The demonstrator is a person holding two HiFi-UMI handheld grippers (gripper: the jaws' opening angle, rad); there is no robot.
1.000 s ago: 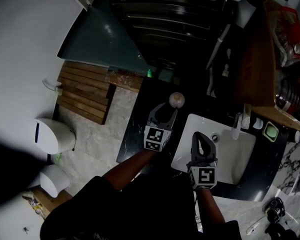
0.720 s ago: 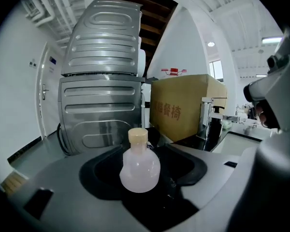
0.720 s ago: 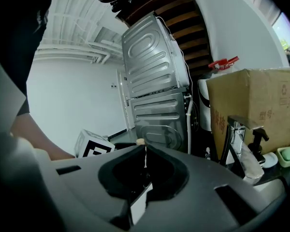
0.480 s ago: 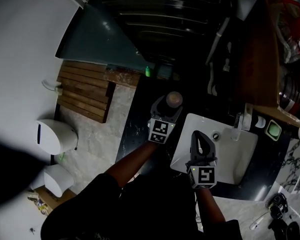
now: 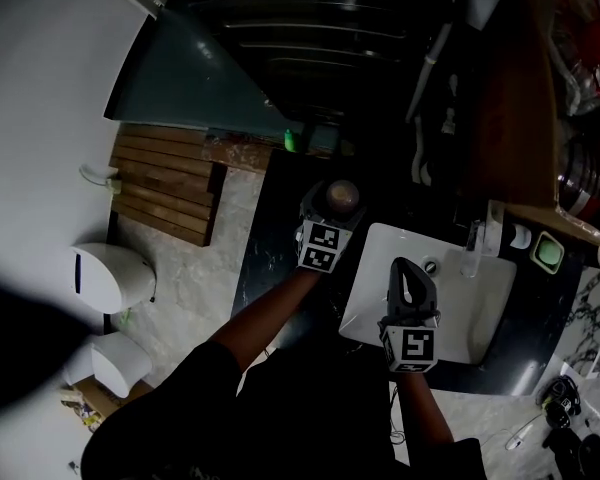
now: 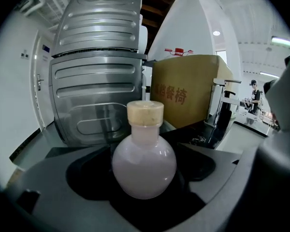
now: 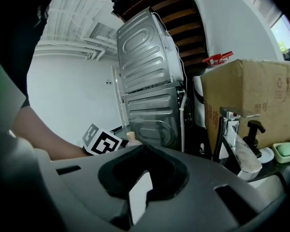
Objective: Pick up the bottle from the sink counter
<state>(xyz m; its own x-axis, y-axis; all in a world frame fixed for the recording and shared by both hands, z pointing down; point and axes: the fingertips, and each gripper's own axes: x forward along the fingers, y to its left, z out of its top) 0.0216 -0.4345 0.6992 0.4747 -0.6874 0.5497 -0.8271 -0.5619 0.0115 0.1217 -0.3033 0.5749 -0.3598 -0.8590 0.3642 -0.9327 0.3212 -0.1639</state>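
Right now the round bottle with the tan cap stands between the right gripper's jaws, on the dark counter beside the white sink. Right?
Not the right gripper: the bottle stands between the left gripper's jaws, which are opening, as the left gripper view shows. The dark counter beside the white sink is correct.

left hand-held gripper (image 5: 337, 202) jaws opening around bottle (image 6: 144, 164), right hand-held gripper (image 5: 407, 267) closed
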